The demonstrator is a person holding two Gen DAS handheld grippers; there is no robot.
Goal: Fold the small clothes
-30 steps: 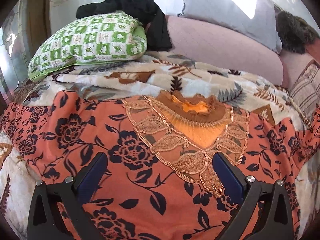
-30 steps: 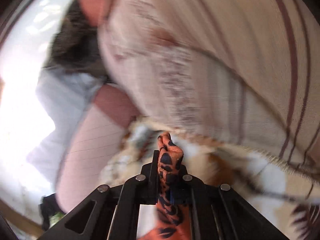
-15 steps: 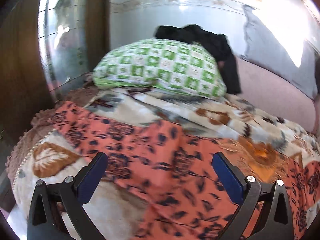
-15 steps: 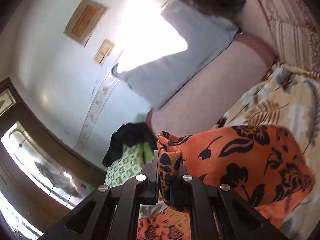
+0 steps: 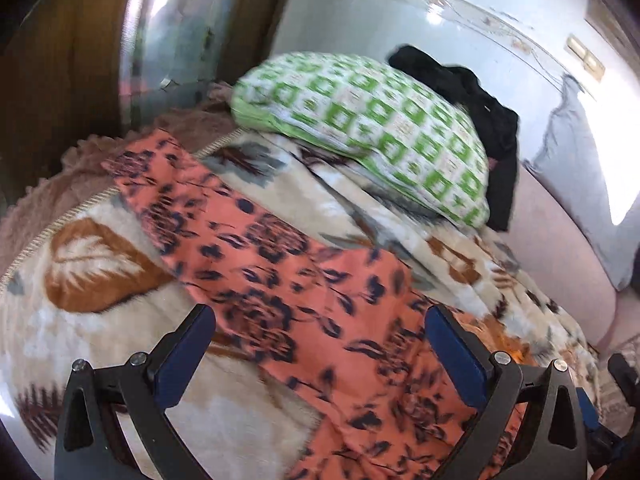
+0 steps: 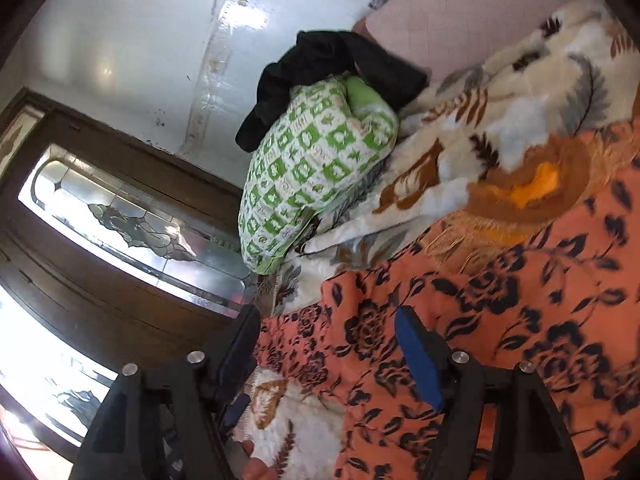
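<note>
Under the motion blur, the orange floral garment (image 5: 304, 280) seems partly folded.

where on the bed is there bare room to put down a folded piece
Bare blanket lies at the near corner, between the orange top and the bed's edge. A narrower strip runs between top and green pillow. Beyond that it is crowded: pillow with black cloth draped behind.

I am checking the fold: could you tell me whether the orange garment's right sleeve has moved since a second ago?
Yes. The right gripper carried it from beside the striped cushion across toward the green checked pillow; its jaws have just been opening over the orange garment, gripping nothing.
</note>
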